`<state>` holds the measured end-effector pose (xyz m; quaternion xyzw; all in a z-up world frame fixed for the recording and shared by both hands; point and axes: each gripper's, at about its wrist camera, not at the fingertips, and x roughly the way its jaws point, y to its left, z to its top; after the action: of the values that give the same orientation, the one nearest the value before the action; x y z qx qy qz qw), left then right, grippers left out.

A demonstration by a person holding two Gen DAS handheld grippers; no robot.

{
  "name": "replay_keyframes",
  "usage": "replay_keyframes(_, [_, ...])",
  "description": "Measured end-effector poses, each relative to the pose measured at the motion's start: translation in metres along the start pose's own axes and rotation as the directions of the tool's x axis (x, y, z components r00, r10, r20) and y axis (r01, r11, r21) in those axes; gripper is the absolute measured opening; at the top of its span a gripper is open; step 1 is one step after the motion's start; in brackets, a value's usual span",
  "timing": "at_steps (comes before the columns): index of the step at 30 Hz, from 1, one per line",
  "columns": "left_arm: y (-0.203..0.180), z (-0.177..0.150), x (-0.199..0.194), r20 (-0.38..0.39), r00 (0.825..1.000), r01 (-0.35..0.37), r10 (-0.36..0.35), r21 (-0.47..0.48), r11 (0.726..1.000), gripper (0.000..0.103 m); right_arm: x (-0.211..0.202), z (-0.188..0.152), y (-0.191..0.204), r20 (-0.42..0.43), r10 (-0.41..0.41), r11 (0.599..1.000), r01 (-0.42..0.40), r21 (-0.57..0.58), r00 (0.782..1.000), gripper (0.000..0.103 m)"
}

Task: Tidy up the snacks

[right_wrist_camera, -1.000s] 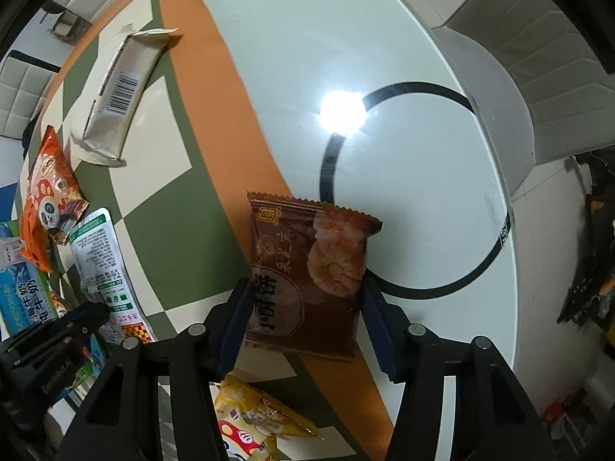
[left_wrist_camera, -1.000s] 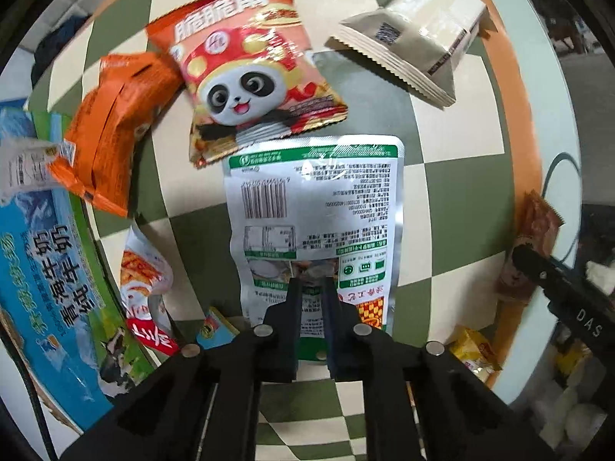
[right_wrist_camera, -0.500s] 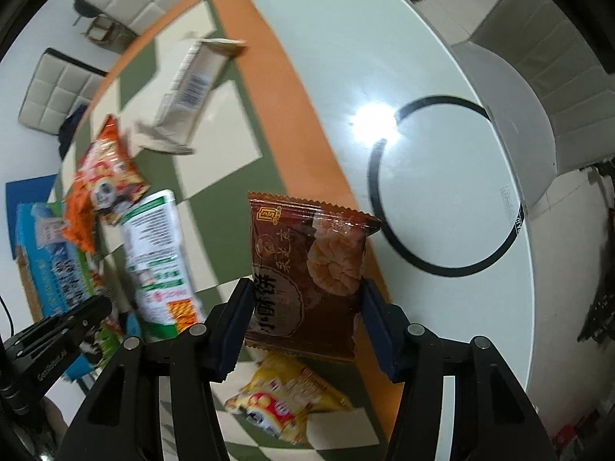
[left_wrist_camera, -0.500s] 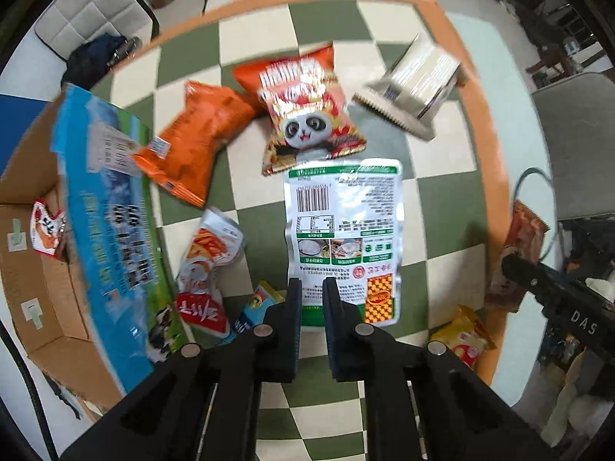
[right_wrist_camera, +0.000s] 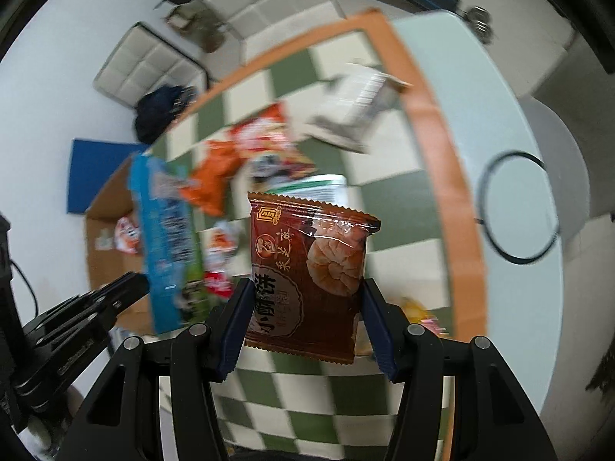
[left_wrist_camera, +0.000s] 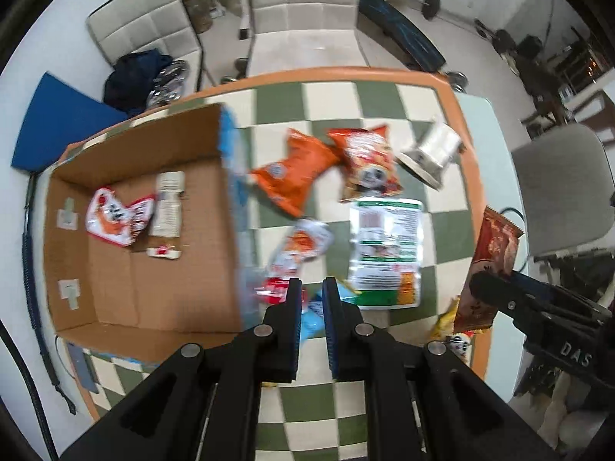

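Note:
My right gripper (right_wrist_camera: 305,320) is shut on a brown pastry packet (right_wrist_camera: 307,276) and holds it up above the checkered table; the packet also shows in the left wrist view (left_wrist_camera: 488,269). My left gripper (left_wrist_camera: 309,303) is nearly shut and empty, high above the table. An open cardboard box (left_wrist_camera: 184,265) sits at the left with a red-white packet (left_wrist_camera: 115,221) and a small white packet (left_wrist_camera: 167,203) inside. On the cloth lie an orange bag (left_wrist_camera: 296,176), a red panda bag (left_wrist_camera: 369,165), a white-green pouch (left_wrist_camera: 386,251), a grey packet (left_wrist_camera: 432,153) and a small red-white packet (left_wrist_camera: 298,249).
The green-white checkered cloth (left_wrist_camera: 346,103) has an orange border. A yellow packet (left_wrist_camera: 447,320) lies near the right edge. Padded chairs (left_wrist_camera: 300,11) stand beyond the table, a grey chair (left_wrist_camera: 565,188) at the right. A blue mat (left_wrist_camera: 57,130) lies on the floor.
Both grippers have risen and pulled back, so the box interior has come into view. The right gripper has lifted the brown packet off the table. The left gripper stays nearly shut and empty.

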<state>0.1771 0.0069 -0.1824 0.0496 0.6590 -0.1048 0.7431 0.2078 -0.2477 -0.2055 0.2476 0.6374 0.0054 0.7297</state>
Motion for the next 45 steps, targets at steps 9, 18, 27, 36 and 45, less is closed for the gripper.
replay_keyframes(9, [-0.006,-0.026,0.016,-0.092,0.992,0.094,-0.088,0.067,0.993,0.022,-0.004,-0.018,0.028,0.025,-0.023,0.999,0.023,-0.023,0.999,0.058])
replay_keyframes(18, [-0.14,-0.05,0.063,-0.23,0.96,0.217,-0.159,0.254,0.943,0.024,-0.035,-0.07,-0.102,0.062,-0.163,0.975,0.151,0.164,0.985,0.058])
replay_keyframes(27, [-0.252,-0.084,0.139,-0.376,0.927,0.189,0.011,0.491,0.85,0.043,-0.045,-0.135,-0.231,0.026,-0.193,0.912,0.169,0.375,0.981,0.059])
replay_keyframes(36, [-0.269,-0.094,0.18,-0.347,0.921,0.046,0.174,0.544,0.838,0.042,-0.034,-0.16,-0.253,0.012,-0.164,0.906,0.146,0.396,0.986,0.059])
replay_keyframes(45, [-0.237,-0.098,0.154,-0.357,0.93,0.092,0.082,0.443,0.892,0.027,-0.029,-0.145,-0.221,0.024,-0.143,0.93,0.126,0.346,0.989,0.059])
